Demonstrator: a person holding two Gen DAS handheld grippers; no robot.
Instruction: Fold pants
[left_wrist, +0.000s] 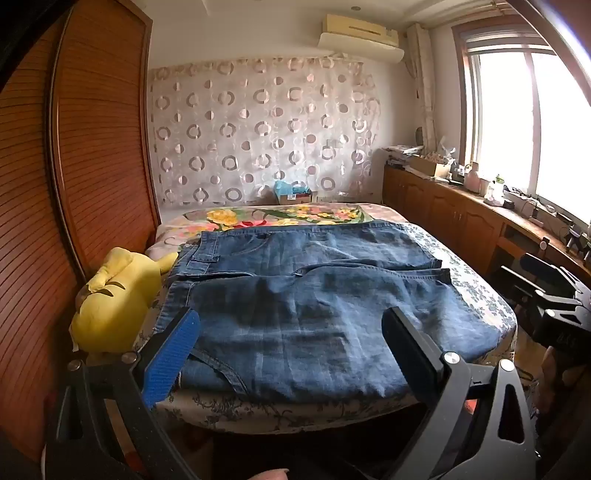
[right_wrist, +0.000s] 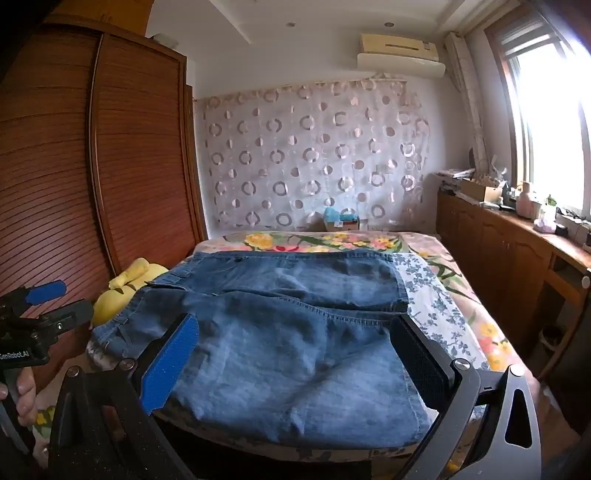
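left wrist: left gripper (left_wrist: 291, 326) jaws wide apart, empty, above jeans (left_wrist: 295, 295) lying flat on bed (left_wrist: 480, 291) | right wrist: right gripper (right_wrist: 295, 334) likewise spread, holding nothing | step: likely pre-grasp; next: pinch near denim edge, fold over

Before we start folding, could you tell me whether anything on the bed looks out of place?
Only the yellow plush toy, wedged between the bed's left edge and the wardrobe, beside the jeans' waistband. The jeans lie fairly flat.
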